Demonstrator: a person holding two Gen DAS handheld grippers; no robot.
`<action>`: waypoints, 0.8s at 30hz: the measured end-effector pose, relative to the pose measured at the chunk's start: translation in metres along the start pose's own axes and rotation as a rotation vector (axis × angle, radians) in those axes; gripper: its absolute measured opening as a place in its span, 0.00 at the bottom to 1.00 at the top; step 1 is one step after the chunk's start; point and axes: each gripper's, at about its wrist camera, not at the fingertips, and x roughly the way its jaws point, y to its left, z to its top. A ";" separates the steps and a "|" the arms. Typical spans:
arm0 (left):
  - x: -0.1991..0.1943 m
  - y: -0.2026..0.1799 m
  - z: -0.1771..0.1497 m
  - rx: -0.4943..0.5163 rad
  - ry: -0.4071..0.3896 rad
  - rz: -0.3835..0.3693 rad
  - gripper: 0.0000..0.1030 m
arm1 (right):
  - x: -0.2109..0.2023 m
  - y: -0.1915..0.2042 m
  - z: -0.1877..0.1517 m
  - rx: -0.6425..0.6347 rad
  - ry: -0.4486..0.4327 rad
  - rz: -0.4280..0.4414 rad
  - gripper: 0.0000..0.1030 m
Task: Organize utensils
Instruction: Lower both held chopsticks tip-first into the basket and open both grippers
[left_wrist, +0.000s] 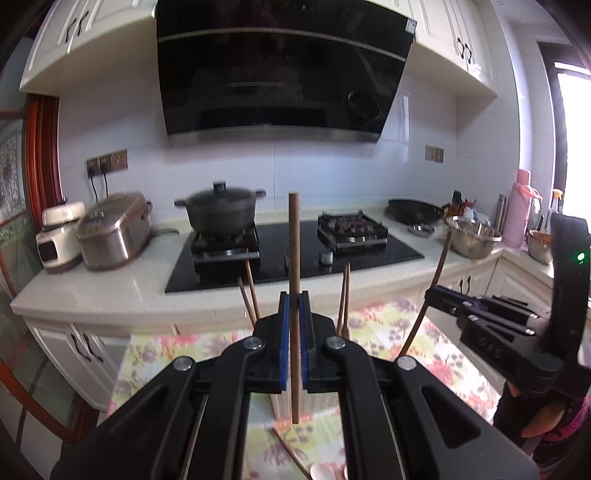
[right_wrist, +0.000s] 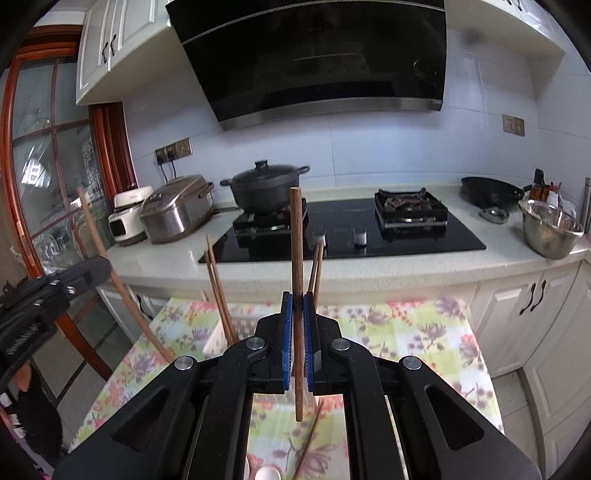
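Note:
My left gripper (left_wrist: 294, 301) is shut on a brown wooden chopstick (left_wrist: 294, 240) held upright above the floral tablecloth. My right gripper (right_wrist: 297, 301) is shut on another upright brown chopstick (right_wrist: 296, 236). Each gripper shows in the other's view, the right one (left_wrist: 480, 314) at the right edge, the left one (right_wrist: 55, 291) at the left, each with its chopstick. Several chopsticks (right_wrist: 219, 288) stand in a white slotted holder (right_wrist: 221, 338) behind the fingers. A loose chopstick (right_wrist: 308, 441) and a white spoon (right_wrist: 267, 472) lie on the cloth below.
The table with the floral cloth (right_wrist: 406, 332) stands before a white counter (right_wrist: 369, 273) with a black gas hob, a lidded pot (right_wrist: 264, 184), a rice cooker (right_wrist: 177, 208), a wok and a steel bowl (right_wrist: 550, 229). A range hood hangs above.

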 end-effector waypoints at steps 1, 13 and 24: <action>0.000 0.001 0.008 0.001 -0.009 0.004 0.05 | 0.001 0.000 0.004 0.002 -0.005 0.002 0.06; 0.061 0.008 0.048 -0.006 -0.009 0.055 0.05 | 0.068 0.002 0.027 -0.001 0.048 0.008 0.06; 0.136 0.032 -0.010 -0.070 0.207 -0.031 0.05 | 0.126 0.012 -0.004 -0.036 0.242 0.007 0.06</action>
